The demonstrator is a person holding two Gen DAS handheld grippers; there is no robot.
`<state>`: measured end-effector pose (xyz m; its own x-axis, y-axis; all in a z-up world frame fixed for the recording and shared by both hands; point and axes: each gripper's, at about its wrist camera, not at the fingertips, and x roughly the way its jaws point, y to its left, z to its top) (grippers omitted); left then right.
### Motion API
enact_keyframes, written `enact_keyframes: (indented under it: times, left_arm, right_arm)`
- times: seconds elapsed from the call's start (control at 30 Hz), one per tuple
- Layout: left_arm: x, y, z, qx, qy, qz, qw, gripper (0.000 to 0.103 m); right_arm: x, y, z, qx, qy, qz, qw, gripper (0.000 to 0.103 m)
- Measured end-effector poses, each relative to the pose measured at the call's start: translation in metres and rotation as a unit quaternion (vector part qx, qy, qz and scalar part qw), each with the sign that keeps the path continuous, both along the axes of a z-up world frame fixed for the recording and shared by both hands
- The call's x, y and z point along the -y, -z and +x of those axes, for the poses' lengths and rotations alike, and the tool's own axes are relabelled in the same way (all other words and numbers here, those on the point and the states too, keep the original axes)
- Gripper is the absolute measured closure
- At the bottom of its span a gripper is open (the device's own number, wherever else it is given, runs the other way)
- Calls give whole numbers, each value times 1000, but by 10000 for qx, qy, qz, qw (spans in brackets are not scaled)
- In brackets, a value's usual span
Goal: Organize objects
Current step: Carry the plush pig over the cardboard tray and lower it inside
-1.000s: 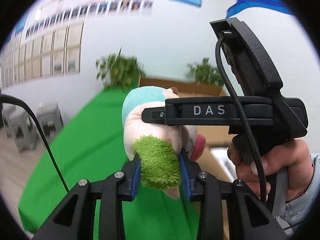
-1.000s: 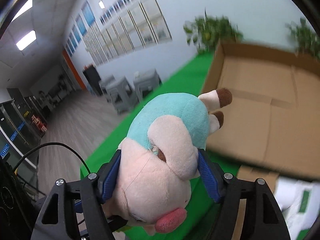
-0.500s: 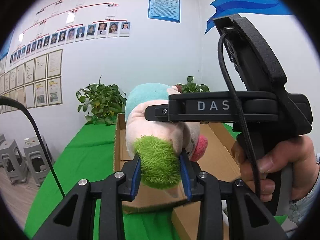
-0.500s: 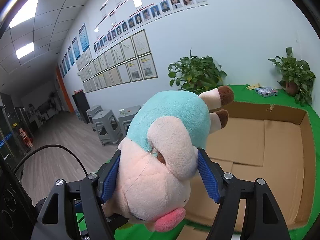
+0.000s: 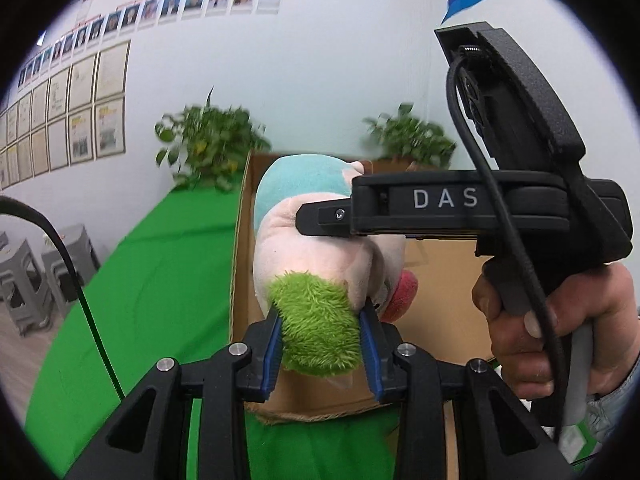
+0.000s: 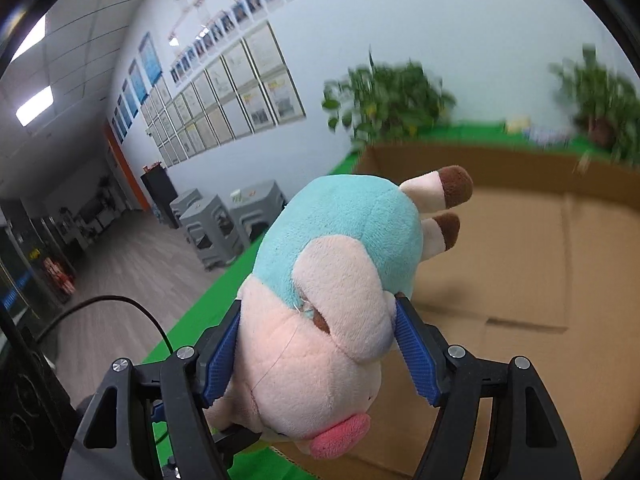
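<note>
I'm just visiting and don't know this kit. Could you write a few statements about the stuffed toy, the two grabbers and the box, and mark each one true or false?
1. Both grippers hold the same plush pig. True: the right gripper clamps its head, the left gripper its green fuzzy part.
2. The pig's body is yellow. False: it is light blue, with a pink head.
3. The cardboard box is closed. False: it is open, its brown inside showing.
4. The table cover is green. True.
5. The pig lies inside the box. False: it is held up in the fingers.
</note>
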<state>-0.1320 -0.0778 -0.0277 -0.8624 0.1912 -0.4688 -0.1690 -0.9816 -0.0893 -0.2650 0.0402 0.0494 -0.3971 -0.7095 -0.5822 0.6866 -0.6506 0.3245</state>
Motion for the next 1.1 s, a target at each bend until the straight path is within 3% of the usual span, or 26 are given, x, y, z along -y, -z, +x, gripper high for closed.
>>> enact_keyframes:
  times: [0.17, 0.4, 0.73, 0.9, 1.1]
  left_arm:
    - [4, 14, -13, 416, -105, 67, 9991, 70]
    - [6, 34, -9, 827, -255, 174, 9961, 69]
    - [16, 38, -3, 916, -495, 163, 9944, 62]
    - [11, 34, 4, 848, -607, -140, 9944, 58]
    - [13, 25, 17, 762, -690, -143, 9946, 55]
  right_arm:
    - [13, 41, -22, 127, -50, 150, 9998, 33]
    - [31, 85, -22, 94, -83, 449, 9989, 33]
    - [52, 90, 3, -122, -156, 558, 9982, 33]
    - [61, 95, -3, 261, -132, 827, 9961, 19]
    - [52, 96, -10, 533, -81, 621, 9966, 11]
